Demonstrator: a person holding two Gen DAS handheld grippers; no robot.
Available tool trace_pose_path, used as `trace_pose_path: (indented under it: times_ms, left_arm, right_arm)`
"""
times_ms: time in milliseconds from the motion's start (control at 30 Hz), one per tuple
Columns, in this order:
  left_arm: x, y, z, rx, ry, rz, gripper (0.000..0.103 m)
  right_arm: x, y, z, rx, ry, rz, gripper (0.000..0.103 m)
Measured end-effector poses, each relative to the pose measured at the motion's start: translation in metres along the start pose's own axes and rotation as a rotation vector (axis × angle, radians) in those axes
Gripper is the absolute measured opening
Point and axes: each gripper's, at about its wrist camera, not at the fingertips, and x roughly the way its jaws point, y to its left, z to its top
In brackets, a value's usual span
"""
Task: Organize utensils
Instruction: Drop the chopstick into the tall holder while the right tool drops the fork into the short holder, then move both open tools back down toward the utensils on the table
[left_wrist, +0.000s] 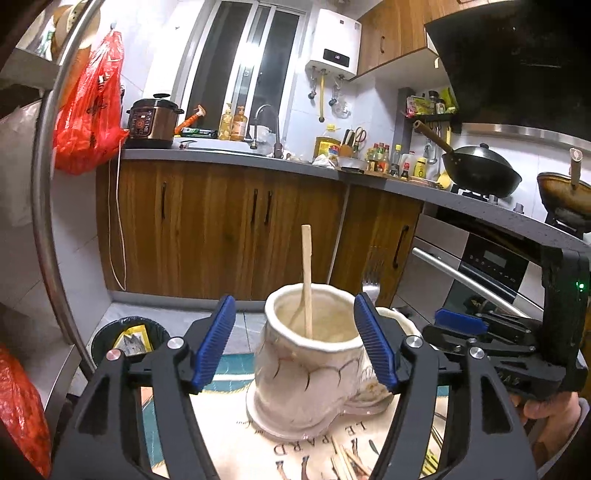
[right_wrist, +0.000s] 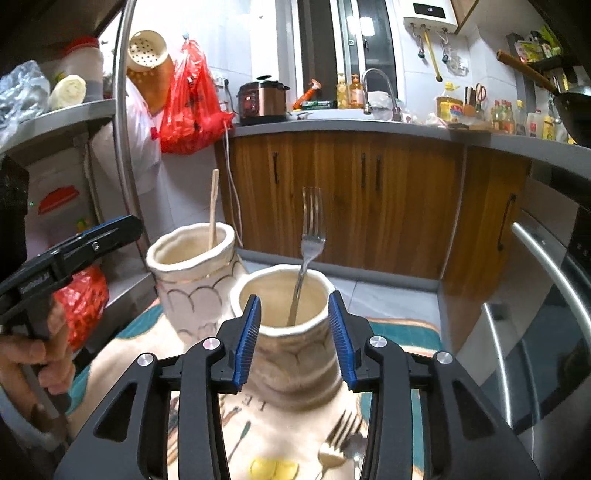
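Note:
Two cream ceramic pots stand on a printed cloth (left_wrist: 229, 424). The left pot (left_wrist: 303, 369) (right_wrist: 195, 280) holds an upright wooden stick (left_wrist: 306, 277) (right_wrist: 213, 206). My left gripper (left_wrist: 294, 321) is open just in front of it, its blue pads apart from the pot's sides. The right pot (right_wrist: 295, 354) (left_wrist: 399, 321) holds a metal fork (right_wrist: 312, 236), tines up. My right gripper (right_wrist: 294, 306) is open before its rim, with nothing gripped. A second fork (right_wrist: 336, 443) and several wooden chopsticks (left_wrist: 347, 461) lie on the cloth near me. Each gripper shows in the other's view, the left gripper (right_wrist: 122, 225) and the right gripper (left_wrist: 458, 321).
A person's hand (right_wrist: 33, 354) holds the left gripper's handle. A metal shelf rack (right_wrist: 55, 118) with red bags stands on the left. A dark bin (left_wrist: 125, 339) sits on the floor. Wooden cabinets (right_wrist: 369, 199) run behind, and an oven (right_wrist: 535, 332) is on the right.

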Motion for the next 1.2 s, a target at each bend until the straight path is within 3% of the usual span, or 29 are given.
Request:
trace_pose_path:
  times_ms: [167, 433, 1000, 1200]
  left_arm:
    - [-0.019, 0.007, -0.012, -0.011, 0.010, 0.009, 0.067]
    - [-0.035, 0.012, -0.034, -0.002, 0.059, 0.018, 0.068]
    - [-0.017, 0.005, -0.067, -0.013, 0.243, -0.046, 0.068]
    - [-0.001, -0.018, -0.082, 0.054, 0.349, -0.092, 0.065]
  right_arm:
    - [-0.019, -0.002, -0.008, 0.006, -0.023, 0.015, 0.046]
    - [-0.040, -0.009, -0.030, 0.005, -0.013, -0.003, 0.048]
    - [-0.044, -0.040, -0.103, 0.022, 0.220, -0.074, 0.048]
    - [-0.035, -0.045, -0.117, 0.013, 0.299, -0.074, 0.040]
